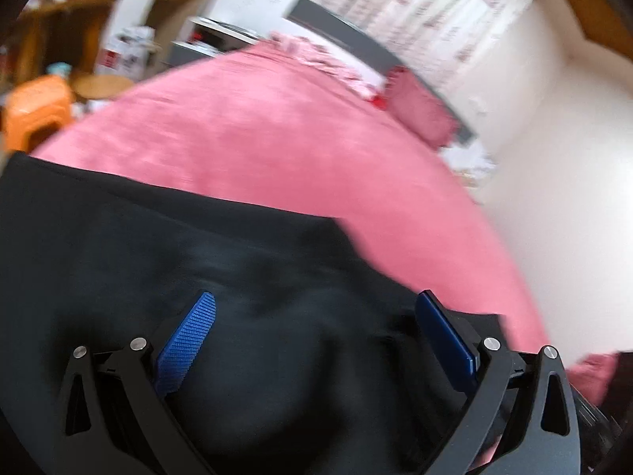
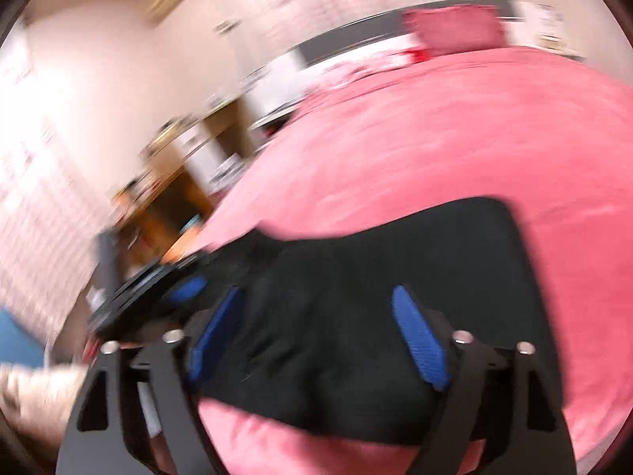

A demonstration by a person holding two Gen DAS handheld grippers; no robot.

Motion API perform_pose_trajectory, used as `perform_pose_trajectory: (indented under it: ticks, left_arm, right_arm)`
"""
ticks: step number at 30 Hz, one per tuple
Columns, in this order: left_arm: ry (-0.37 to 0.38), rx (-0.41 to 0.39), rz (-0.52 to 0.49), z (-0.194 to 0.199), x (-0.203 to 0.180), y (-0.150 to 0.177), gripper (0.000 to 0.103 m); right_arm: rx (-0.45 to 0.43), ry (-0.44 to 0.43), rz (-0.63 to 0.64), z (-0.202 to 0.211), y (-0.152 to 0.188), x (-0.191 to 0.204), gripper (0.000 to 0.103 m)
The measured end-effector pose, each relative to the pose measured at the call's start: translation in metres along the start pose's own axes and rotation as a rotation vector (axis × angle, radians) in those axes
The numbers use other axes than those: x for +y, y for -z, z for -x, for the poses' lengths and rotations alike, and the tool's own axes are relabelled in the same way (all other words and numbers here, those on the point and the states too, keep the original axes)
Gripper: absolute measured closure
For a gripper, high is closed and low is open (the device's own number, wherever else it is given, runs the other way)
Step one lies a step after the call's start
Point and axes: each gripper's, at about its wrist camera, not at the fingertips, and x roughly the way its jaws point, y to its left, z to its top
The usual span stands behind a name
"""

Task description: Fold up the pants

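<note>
Pink bedspread (image 1: 277, 138) covered the bed. Red pillow (image 1: 419, 107) lay by the headboard. Orange stool (image 1: 35, 111) stood beside it.

Black pants (image 1: 166, 237) are seen on a pink bedspread (image 1: 277, 130). Blue ribbed pads (image 1: 190, 340) are carried on black fingers. An orange stool (image 1: 35, 111) is noted.

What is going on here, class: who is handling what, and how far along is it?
A person is folding black pants on a bed with a pink cover, holding a claw in each hand. Both the left claw and the right claw are open above the dark fabric, with nothing gripped. In the right wrist view the left claw shows at the pants' edge. The pants lie as a compact dark shape; the pictures are blurred, so fold details are unclear.
</note>
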Motion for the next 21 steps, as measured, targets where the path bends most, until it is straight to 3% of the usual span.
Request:
perform_pose_trajectory:
  ticks: [2, 3, 7, 8, 9, 11, 14, 17, 20, 21]
  left_arm:
    - [0.079, 0.068, -0.035, -0.008, -0.019, 0.007, 0.003]
    - [0.117, 0.133, -0.062, -0.018, -0.031, 0.013, 0.003]
    - [0.116, 0.300, -0.105, -0.049, -0.049, 0.035, 0.004]
    - [0.099, 0.300, -0.118, -0.051, -0.051, 0.038, 0.011]
    - [0.097, 0.296, -0.129, -0.052, -0.052, 0.039, 0.038]
    - [0.121, 0.368, -0.154, -0.059, -0.059, 0.043, 0.086]
    - [0.166, 0.315, -0.130, -0.044, -0.064, 0.037, 0.087]
    - [0.157, 0.259, -0.149, -0.032, -0.065, 0.028, 0.087]
    - [0.067, 0.341, -0.179, -0.052, -0.052, 0.046, 0.088]
    - [0.074, 0.333, -0.185, -0.054, -0.048, 0.050, 0.088]
  right_arm:
    - [0.004, 0.079, -0.059, -0.005, -0.007, -0.021, 0.056]
    - [0.016, 0.105, -0.092, -0.010, -0.009, -0.031, 0.059]
    - [0.063, 0.164, -0.115, -0.027, -0.007, -0.045, 0.065]
    - [0.072, 0.180, -0.094, -0.029, -0.005, -0.042, 0.066]
    - [0.098, 0.207, -0.068, -0.038, -0.002, -0.042, 0.066]
    - [0.096, 0.217, -0.073, -0.042, 0.001, -0.038, 0.066]
    - [0.085, 0.172, -0.080, -0.047, 0.005, -0.033, 0.063]
    - [0.137, 0.207, -0.046, -0.061, 0.012, -0.032, 0.061]
    - [0.148, 0.228, -0.004, -0.070, 0.022, -0.035, 0.061]
    - [0.148, 0.251, 0.043, -0.072, 0.023, -0.029, 0.061]
